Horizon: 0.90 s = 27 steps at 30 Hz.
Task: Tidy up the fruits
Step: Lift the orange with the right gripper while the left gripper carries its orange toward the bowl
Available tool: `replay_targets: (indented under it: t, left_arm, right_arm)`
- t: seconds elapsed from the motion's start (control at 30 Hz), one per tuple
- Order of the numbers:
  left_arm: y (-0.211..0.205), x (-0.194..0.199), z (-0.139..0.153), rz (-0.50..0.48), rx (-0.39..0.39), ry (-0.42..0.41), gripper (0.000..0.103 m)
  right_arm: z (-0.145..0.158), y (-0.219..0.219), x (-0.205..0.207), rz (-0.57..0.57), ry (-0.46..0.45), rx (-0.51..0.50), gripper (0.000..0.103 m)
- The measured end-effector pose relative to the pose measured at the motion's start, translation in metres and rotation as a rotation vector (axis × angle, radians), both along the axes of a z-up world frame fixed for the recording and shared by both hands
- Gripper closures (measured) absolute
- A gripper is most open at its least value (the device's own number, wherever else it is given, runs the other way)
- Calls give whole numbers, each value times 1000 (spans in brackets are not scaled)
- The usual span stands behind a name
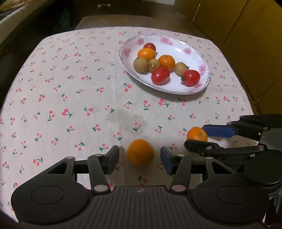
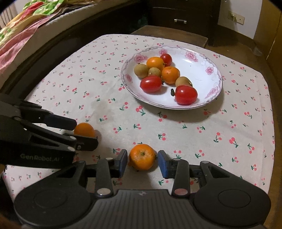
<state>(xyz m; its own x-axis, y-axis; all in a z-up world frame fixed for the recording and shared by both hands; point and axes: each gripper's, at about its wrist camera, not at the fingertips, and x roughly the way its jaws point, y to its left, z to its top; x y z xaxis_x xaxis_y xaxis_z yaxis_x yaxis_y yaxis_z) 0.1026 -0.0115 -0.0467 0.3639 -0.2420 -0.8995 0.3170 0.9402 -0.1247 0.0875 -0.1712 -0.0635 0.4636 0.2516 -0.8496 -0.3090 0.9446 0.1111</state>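
A white floral plate (image 1: 178,45) (image 2: 202,68) holds several fruits: small oranges, red tomatoes and brown longans. Two oranges lie on the cherry-print tablecloth. In the left wrist view, my left gripper (image 1: 140,157) is open around a smooth orange (image 1: 140,152), with gaps on both sides. In the right wrist view, my right gripper (image 2: 142,162) is open around an orange with a green stem scar (image 2: 142,156); the left finger pad is very close to it. Each gripper also shows in the other view, the right (image 1: 199,137) and the left (image 2: 82,132).
The cloth-covered table (image 1: 70,88) is small, with edges near on all sides. A bed with a colourful blanket (image 2: 26,26) lies at the left. A dark drawer cabinet (image 2: 179,15) stands behind. Yellow-brown boards (image 1: 246,35) stand at the right.
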Motion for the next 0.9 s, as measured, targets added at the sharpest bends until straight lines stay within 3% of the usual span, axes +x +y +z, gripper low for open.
replay_targets:
  t: [0.13,0.9]
  left_arm:
    - [-3,-1,-2,-7,17,2,61]
    - [-21,3,16,-43,-1,-54,62]
  right_arm:
    - [3,-3,0,-11,-8,5,69]
    - [23,-10,-4,-29,-66,26,70]
